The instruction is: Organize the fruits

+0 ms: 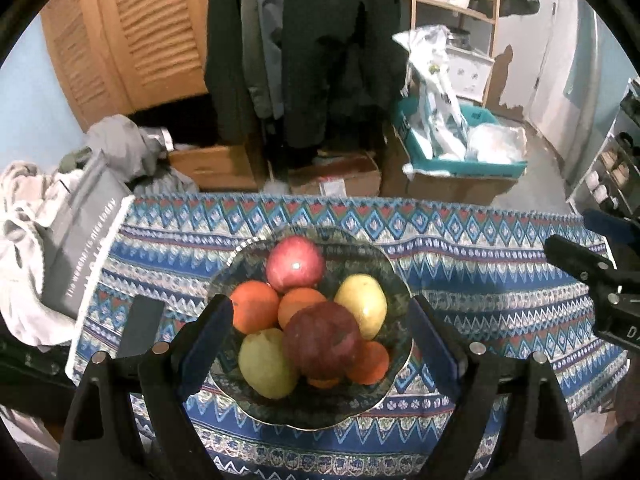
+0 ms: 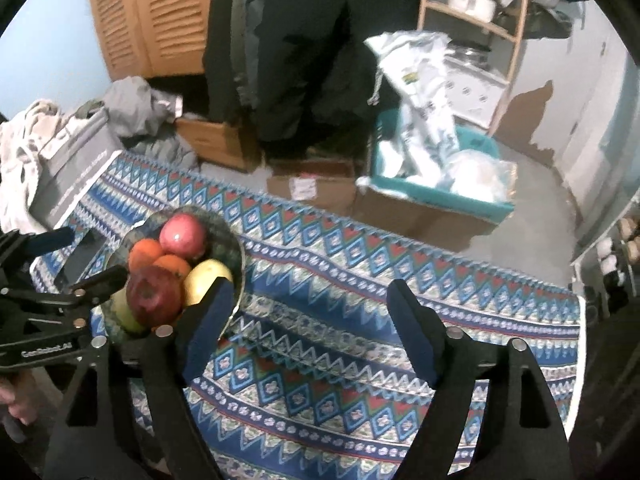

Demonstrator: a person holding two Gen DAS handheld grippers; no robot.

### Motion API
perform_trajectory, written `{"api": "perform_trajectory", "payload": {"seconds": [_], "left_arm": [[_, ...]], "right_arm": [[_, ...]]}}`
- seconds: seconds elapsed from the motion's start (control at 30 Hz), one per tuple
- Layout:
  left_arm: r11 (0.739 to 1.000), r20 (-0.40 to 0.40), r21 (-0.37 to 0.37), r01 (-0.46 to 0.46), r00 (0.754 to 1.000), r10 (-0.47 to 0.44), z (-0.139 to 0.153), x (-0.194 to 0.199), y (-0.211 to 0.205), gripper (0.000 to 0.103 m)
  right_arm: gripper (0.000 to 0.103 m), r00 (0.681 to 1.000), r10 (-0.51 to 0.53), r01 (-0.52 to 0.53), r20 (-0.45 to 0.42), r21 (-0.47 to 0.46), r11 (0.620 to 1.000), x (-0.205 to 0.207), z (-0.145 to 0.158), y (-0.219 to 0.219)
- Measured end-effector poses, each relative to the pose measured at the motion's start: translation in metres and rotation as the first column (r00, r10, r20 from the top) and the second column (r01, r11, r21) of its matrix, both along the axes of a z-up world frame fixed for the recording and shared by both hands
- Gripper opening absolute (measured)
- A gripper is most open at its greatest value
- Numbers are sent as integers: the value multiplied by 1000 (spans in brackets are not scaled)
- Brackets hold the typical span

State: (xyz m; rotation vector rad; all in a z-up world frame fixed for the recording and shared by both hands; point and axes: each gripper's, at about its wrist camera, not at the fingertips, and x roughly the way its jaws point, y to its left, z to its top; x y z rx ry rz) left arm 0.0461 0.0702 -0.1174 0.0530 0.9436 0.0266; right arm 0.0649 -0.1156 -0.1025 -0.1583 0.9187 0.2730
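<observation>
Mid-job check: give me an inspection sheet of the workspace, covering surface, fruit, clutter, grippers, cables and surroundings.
Surface: table under a patterned blue cloth, bare to the right of the bowl.
Job's things: glass bowl heaped with fruit: pink-red apple, dark red apple, two yellow-green pears, several oranges.
Clutter: grey box with white lettering and crumpled clothes at the table's left end.
Grippers: left gripper open, straddling the bowl; right gripper open over bare cloth, holding nothing.
Cables: nothing seen.
Surroundings: hanging dark coats, cardboard boxes, teal bin of plastic bags, wooden louvred door.
</observation>
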Motion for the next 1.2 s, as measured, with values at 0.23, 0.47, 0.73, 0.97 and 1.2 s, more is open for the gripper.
{"api": "perform_trajectory", "payload": {"seconds": [0.23,0.47,0.73,0.97,1.2], "left_arm": [[1000,72,-4,14,997,-14,32,-8,-12,89],[1000,153,-16,23,988,-21,57,-15,-18,97],[999,208,-29,22,978,-15,75,-22,-22,101],[999,242,-49,17,970,-5,85,-24,-20,102],[999,274,-52,9,962,5,93,-28,-22,102]], "right_arm": [[82,995,-62,61,81,15,998,-10,29,-17],[83,982,-109,105,155,30,994,-21,55,-31],[83,960,-141,142,242,13,990,-33,71,-42],[83,943,-146,154,299,-4,988,-46,86,-55],[83,931,-154,159,330,13,987,-55,96,-67]]}}
